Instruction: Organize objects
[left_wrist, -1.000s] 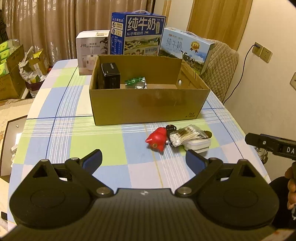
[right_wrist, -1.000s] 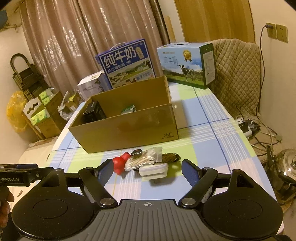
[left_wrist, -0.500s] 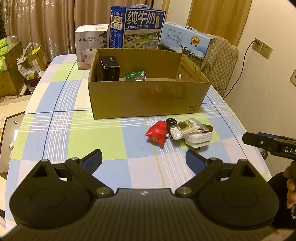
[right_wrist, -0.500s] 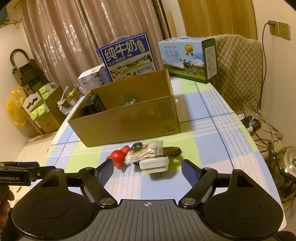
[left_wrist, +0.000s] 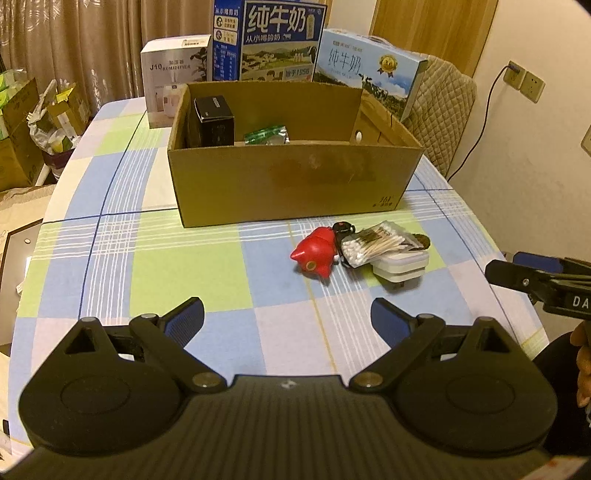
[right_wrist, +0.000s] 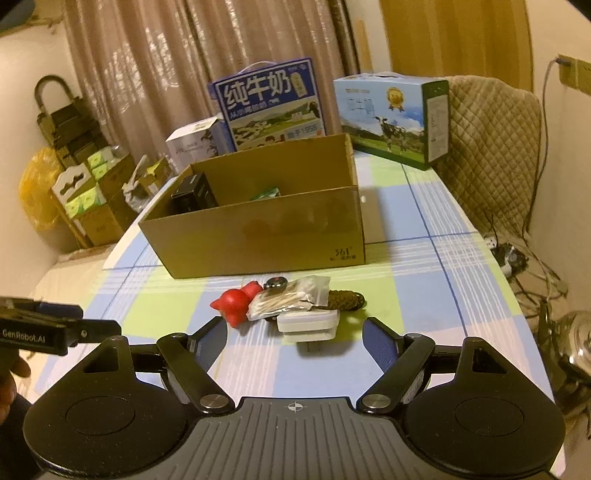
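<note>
A small heap lies on the checked tablecloth in front of an open cardboard box (left_wrist: 291, 184) (right_wrist: 258, 229): a red toy figure (left_wrist: 314, 253) (right_wrist: 234, 302), a bag of cotton swabs (left_wrist: 373, 243) (right_wrist: 291, 297), a white charger plug (left_wrist: 400, 264) (right_wrist: 308, 323), a black round fob (right_wrist: 276, 283) and a braided brown strap (right_wrist: 345, 299). The box holds a black box (left_wrist: 214, 120) (right_wrist: 192, 194) and a green packet (left_wrist: 267, 134) (right_wrist: 266, 192). My left gripper (left_wrist: 288, 317) is open and empty, short of the heap. My right gripper (right_wrist: 295, 339) is open and empty, just before the plug.
Two milk cartons (left_wrist: 275, 40) (right_wrist: 388, 118) and a white humidifier box (left_wrist: 173, 79) stand behind the cardboard box. A quilted chair (right_wrist: 491, 144) stands at the table's right. Boxes and bags (right_wrist: 85, 192) crowd the floor at left. Cables and a kettle (right_wrist: 576, 347) lie at right.
Both grippers have moved a little closer to the heap and the box. Jaws stay open. No object has moved.
</note>
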